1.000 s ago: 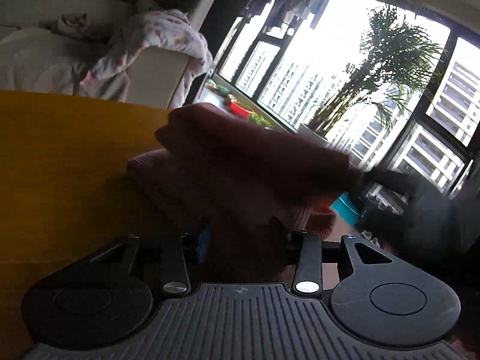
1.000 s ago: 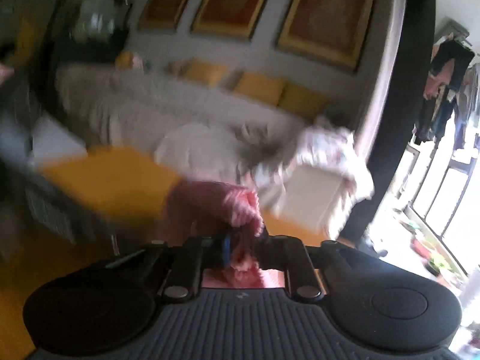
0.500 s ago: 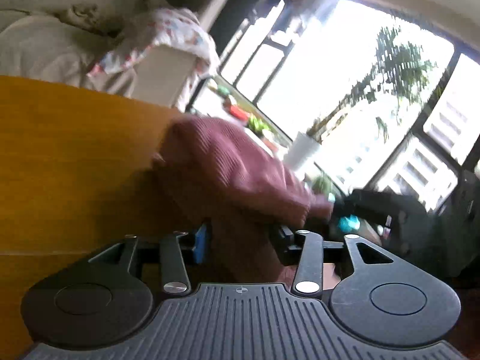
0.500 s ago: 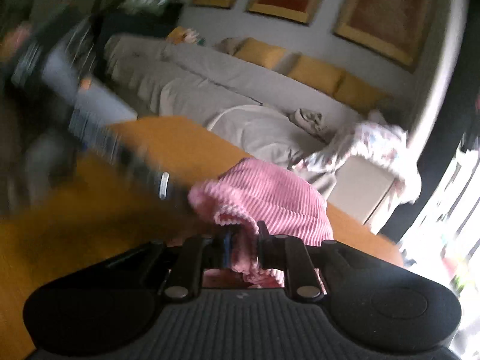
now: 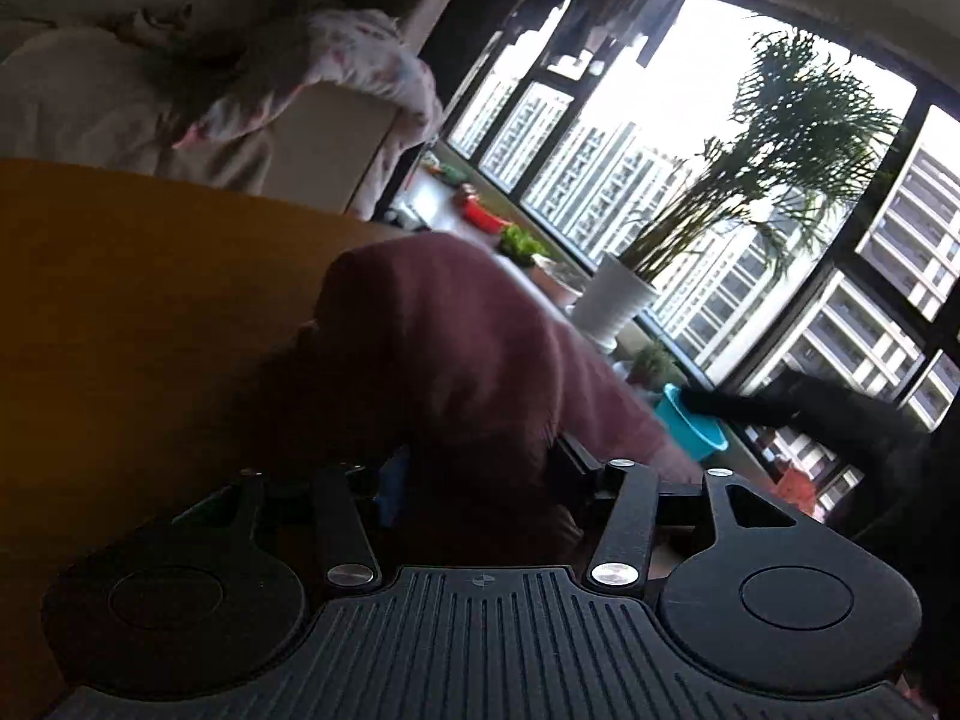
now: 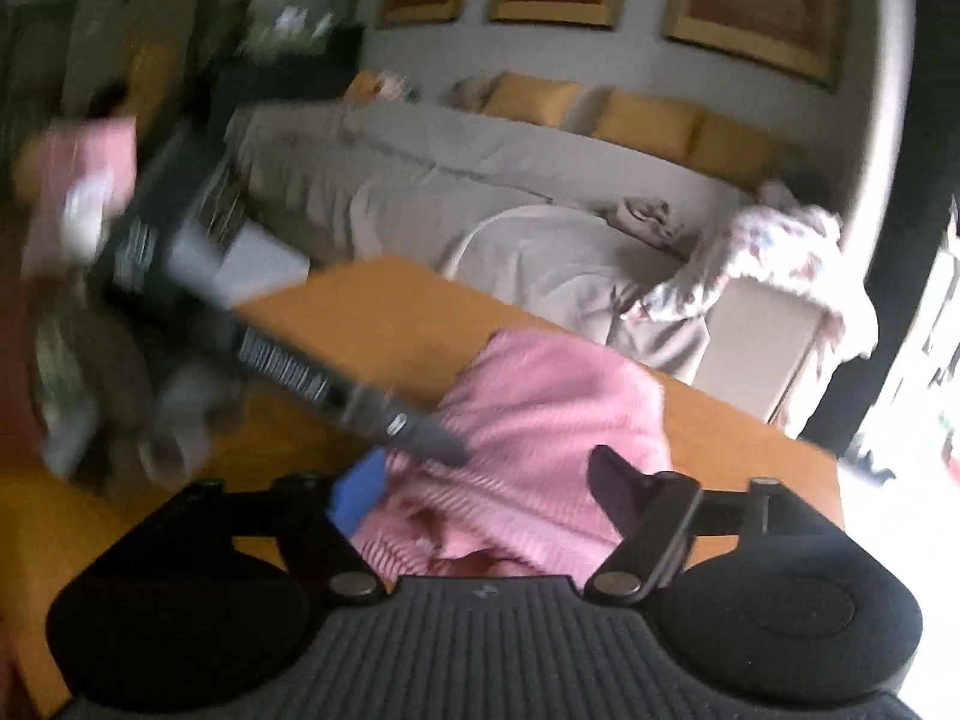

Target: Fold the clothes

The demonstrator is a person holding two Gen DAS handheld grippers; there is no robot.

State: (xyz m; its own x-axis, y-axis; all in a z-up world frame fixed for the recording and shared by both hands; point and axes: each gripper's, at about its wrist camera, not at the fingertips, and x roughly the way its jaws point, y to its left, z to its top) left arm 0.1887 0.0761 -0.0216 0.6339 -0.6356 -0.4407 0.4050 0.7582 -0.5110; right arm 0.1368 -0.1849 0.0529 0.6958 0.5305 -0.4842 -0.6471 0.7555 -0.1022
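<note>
Letting go marks this moment: the right gripper [image 6: 486, 480] has its black jaws spreading wide, one blue-padded finger [image 6: 358, 495] at the left and one dark finger [image 6: 624, 495] at the right, with the pink ribbed knitted garment [image 6: 540, 420] lying between them but no longer pinched. The left gripper [image 5: 480, 474] is opening too, its jaws about half apart, and the same garment, which looks dark maroon in this dimmer view, bulges up between them; whether the pads are touching the cloth there cannot be told. The garment sits bunched in a soft mound on the orange-yellow wooden table [image 6: 372, 324], close to the near edge, and it is not yet a flat, tidy fold. In the right wrist view, the left tool appears as a blurred black bar reaching in from the left, its tip at the cloth. The step in hand looks like the release after one fold has been laid over. The next move probably calls for drawing both grippers back clear of the fabric without dragging it, then taking fresh hold of an edge to flatten or fold again. Beyond the table stands a long grey-covered sofa [image 6: 480, 180] with mustard cushions [image 6: 648, 126] and a floral cloth [image 6: 780, 240] draped over its arm. Farther off, a potted palm in a white pot [image 5: 618, 300] stands before a large window.
</note>
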